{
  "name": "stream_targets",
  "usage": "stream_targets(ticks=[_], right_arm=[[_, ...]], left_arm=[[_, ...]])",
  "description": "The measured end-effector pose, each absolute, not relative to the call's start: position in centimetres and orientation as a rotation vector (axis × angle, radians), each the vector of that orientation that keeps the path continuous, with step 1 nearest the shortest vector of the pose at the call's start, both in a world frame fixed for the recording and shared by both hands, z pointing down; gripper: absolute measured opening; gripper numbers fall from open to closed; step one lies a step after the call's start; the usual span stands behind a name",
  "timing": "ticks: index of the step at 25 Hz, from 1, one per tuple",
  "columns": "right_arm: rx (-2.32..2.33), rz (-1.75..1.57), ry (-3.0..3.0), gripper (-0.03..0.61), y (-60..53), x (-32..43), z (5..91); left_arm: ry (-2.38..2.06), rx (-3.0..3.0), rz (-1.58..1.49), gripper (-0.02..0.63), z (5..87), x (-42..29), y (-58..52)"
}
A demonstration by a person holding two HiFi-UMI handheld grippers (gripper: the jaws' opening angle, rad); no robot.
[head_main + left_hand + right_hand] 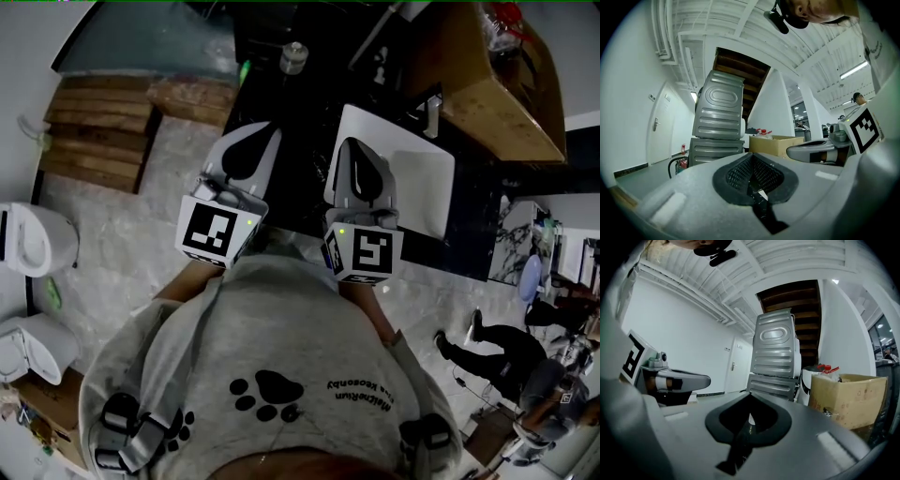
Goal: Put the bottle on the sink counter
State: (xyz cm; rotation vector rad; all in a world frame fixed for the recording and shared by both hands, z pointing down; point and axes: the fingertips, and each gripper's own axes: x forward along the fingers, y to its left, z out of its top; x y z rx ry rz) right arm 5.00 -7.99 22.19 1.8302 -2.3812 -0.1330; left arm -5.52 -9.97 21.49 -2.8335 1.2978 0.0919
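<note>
Grey sweatshirt (281, 328) with grey sleeves, black paw print (265, 389) and small black lettering (361, 392) on the front. Grey-black strap buckles (127, 427) on both shoulders. Left tool (255, 136) and right tool (354, 150): grey moulded shells, black teardrop recess. Each has a white marker cube (214, 232) with a green light.

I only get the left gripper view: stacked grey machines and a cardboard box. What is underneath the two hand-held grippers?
Observer: The head view shows a white sink set in a black counter below them.
Operator: Is there a bottle anywhere?
Observer: A small clear bottle stands further along that dark surface, with nothing touching it.
Operator: Is the other one, on the right, carrying anything?
Observer: No. The right gripper view shows the right hand-held gripper shut, with nothing between its jaws.
</note>
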Motion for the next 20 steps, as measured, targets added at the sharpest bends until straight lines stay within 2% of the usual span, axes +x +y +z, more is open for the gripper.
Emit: stream_targets(ticks=[7,20], right_arm=[[1.757,-0.203,-2.423,0.002,-6.0,4.6,22.0],[1.682,-0.106,-2.490,0.002,-4.8,5.5,24.2]], left_arm=[[1.408,-2.800,0.059,0.003,22.0,-4.9,-8.5],[1.468,-2.762,0.036,0.003,23.5,-3.5,-6.0]])
